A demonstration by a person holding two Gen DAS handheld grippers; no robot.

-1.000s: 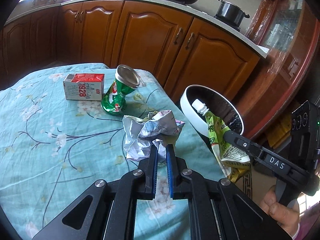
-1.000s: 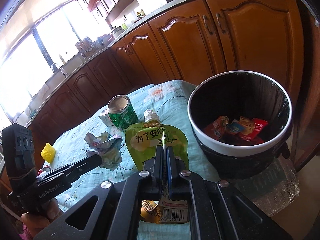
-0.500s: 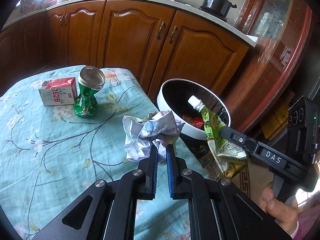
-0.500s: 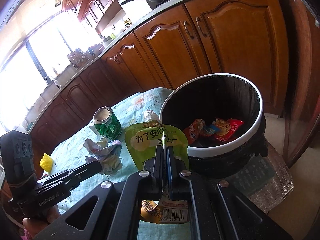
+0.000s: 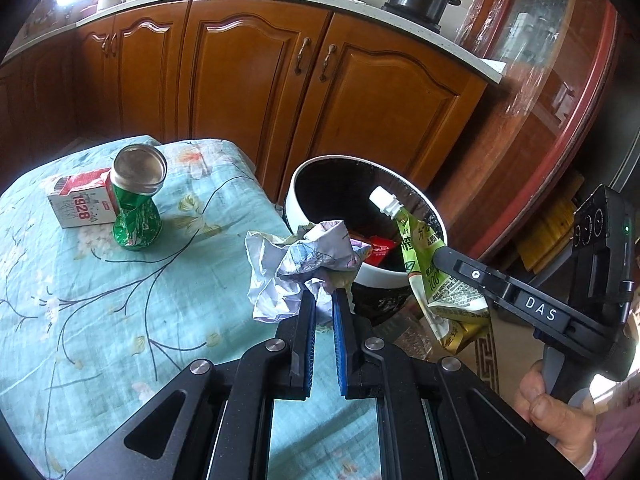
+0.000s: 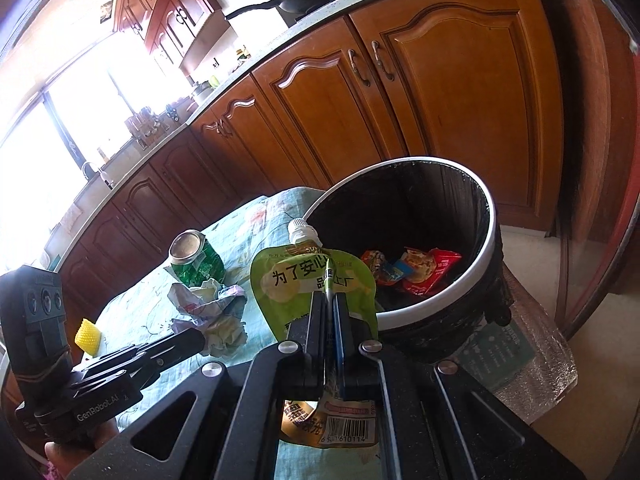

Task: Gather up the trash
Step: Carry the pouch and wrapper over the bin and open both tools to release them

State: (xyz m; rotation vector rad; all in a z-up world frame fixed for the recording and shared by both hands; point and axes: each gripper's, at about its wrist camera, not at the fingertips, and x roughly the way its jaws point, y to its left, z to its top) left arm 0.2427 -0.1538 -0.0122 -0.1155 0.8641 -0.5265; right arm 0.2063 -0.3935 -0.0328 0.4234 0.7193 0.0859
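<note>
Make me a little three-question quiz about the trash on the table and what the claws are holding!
1. True or false: the trash bin is empty.
2. What does the right claw hold? A) green pouch B) crushed can C) milk carton
3. Fill in: the left claw grips crumpled ____.

Key: 1 false, wrappers lie inside; 2 A; 3 paper.
</note>
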